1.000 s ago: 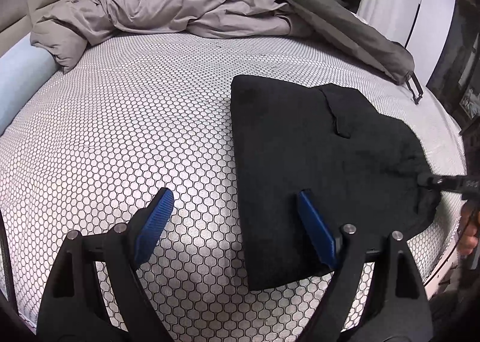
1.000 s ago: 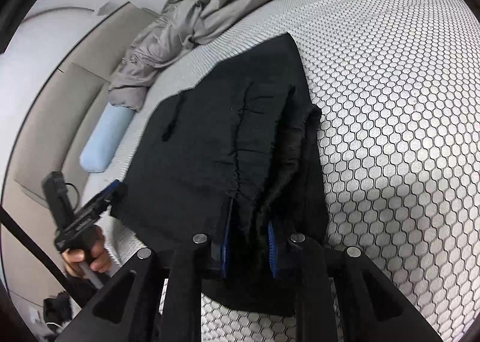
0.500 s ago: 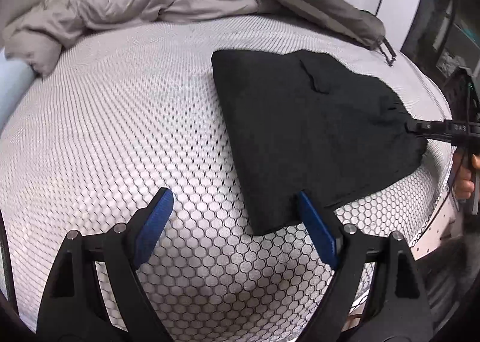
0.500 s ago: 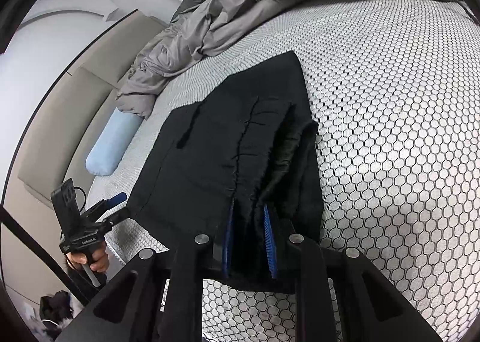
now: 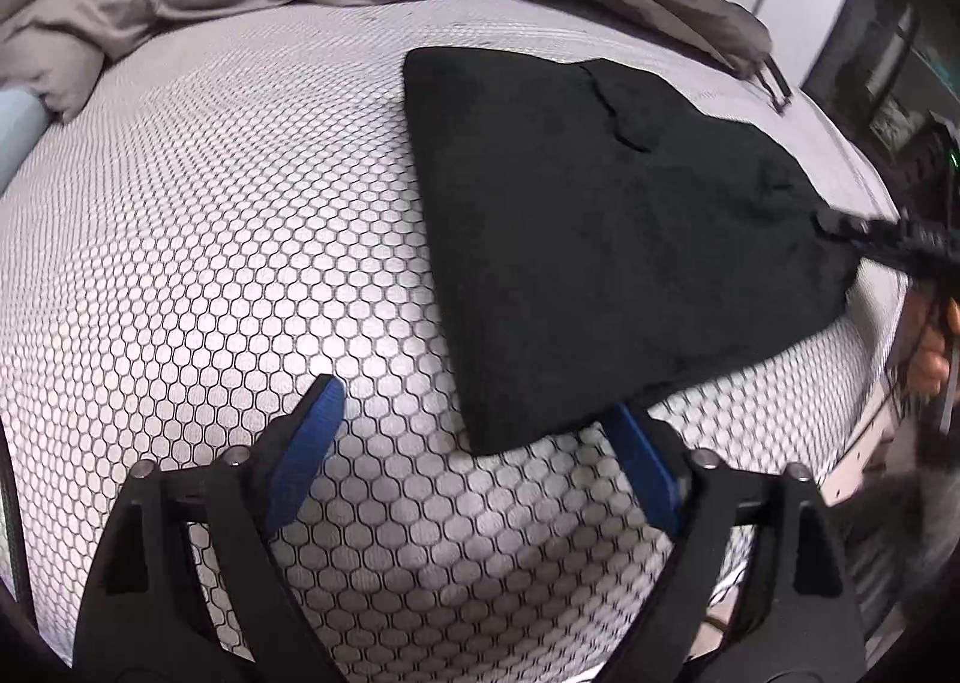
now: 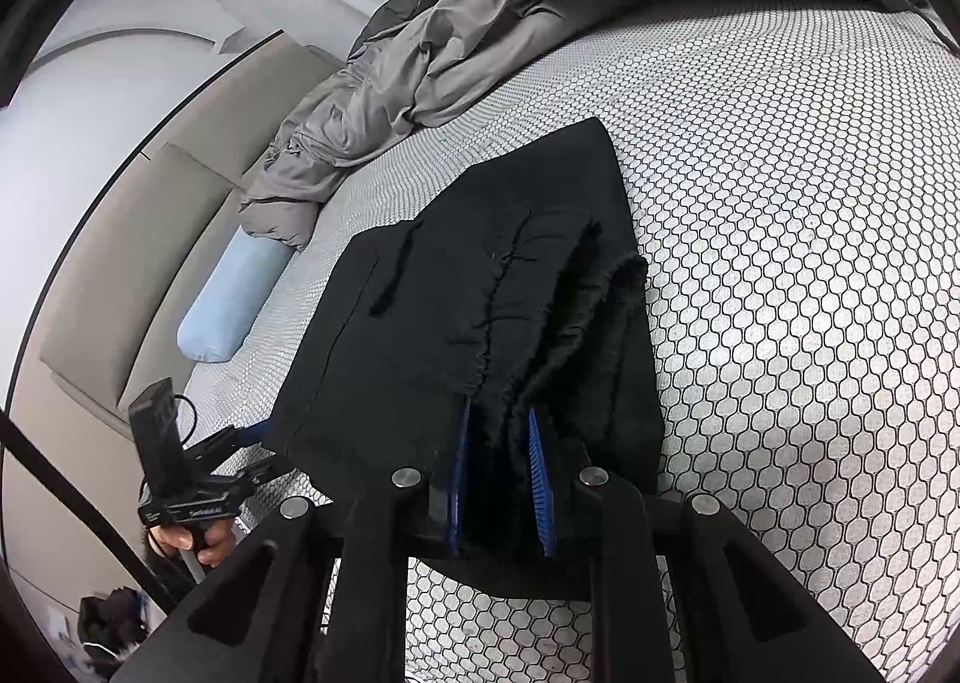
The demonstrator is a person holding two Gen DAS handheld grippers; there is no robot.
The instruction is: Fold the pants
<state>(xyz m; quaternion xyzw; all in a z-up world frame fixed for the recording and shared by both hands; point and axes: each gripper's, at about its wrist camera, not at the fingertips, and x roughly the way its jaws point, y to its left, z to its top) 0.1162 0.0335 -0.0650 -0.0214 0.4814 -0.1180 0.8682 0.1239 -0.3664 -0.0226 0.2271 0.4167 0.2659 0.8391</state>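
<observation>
Lying folded flat on bed (image 5: pixel 210 215): black pants (image 5: pixel 600 239), edge bunched.

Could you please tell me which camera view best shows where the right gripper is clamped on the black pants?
The right wrist view: the right gripper is shut on the bunched edge of the black pants, fabric between its blue fingers. The left wrist view shows that gripper only small and partly cut off at the frame's right edge.

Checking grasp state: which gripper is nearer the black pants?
Right. The right gripper is shut on a bunched edge of the black pants. The left gripper, its jaws just opened wider, straddles the near corner, pads not pressing it.
</observation>
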